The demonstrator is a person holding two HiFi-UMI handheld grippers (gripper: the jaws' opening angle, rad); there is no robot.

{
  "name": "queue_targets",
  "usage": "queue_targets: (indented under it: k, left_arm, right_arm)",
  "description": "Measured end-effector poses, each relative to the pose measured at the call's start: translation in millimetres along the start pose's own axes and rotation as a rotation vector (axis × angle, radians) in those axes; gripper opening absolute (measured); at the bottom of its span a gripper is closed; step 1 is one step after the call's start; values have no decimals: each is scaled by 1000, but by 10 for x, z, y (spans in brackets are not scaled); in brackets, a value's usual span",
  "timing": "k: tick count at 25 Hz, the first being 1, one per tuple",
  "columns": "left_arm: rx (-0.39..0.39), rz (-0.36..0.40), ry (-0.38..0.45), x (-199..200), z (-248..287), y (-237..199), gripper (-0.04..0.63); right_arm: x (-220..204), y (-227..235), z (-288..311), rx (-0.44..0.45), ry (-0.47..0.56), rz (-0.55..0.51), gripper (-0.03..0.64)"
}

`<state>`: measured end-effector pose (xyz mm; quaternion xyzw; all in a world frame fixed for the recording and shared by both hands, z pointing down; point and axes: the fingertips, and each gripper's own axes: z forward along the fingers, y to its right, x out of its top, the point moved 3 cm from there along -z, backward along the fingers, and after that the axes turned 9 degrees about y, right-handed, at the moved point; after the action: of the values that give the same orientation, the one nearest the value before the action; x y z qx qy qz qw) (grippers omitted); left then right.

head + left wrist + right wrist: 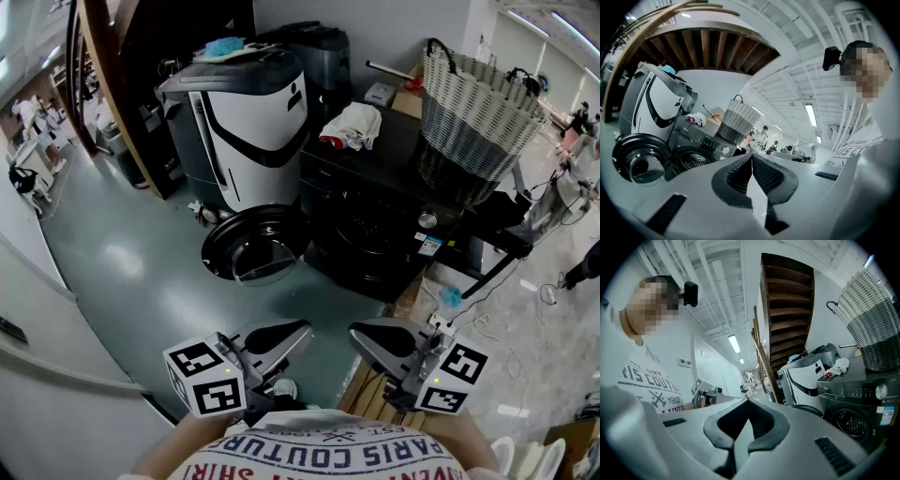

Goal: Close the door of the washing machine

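Grey-green floor (112, 253), laundry area. Dark front-loading washing machine (375, 234) far centre. Door (255, 248) open, swung left, low over floor. Wicker basket (473, 112) and cloth (354, 125) on machine top. Left gripper (300, 333) and right gripper (361, 336) near, well apart from door. Both jaw pairs tips together, nothing between.

Head view: high, above the person's chest, facing steeply down on the floor and the washing machine (375, 234), which stands well apart. Left gripper (302, 330) and right gripper (356, 333) sit at the bottom edge. Left gripper view: low, tilted upward along its own jaws, with the machine far off at lower left and ceiling above. Right gripper view: low, likewise tilted up, machine at lower right. All three views share the machine and the woven basket (473, 112) on top.
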<state>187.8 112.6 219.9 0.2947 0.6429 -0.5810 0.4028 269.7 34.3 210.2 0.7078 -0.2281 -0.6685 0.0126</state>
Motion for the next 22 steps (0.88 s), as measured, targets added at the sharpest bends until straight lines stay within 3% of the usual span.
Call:
queue_targets:
  k: [11, 22]
  left_arm:
    - [48, 72, 21, 204, 25, 14, 28]
    - [183, -11, 77, 266, -203, -508, 28]
  right_arm:
    - [141, 43, 48, 35, 0, -25, 21]
    - [-178, 289, 556, 117, -104, 20, 23]
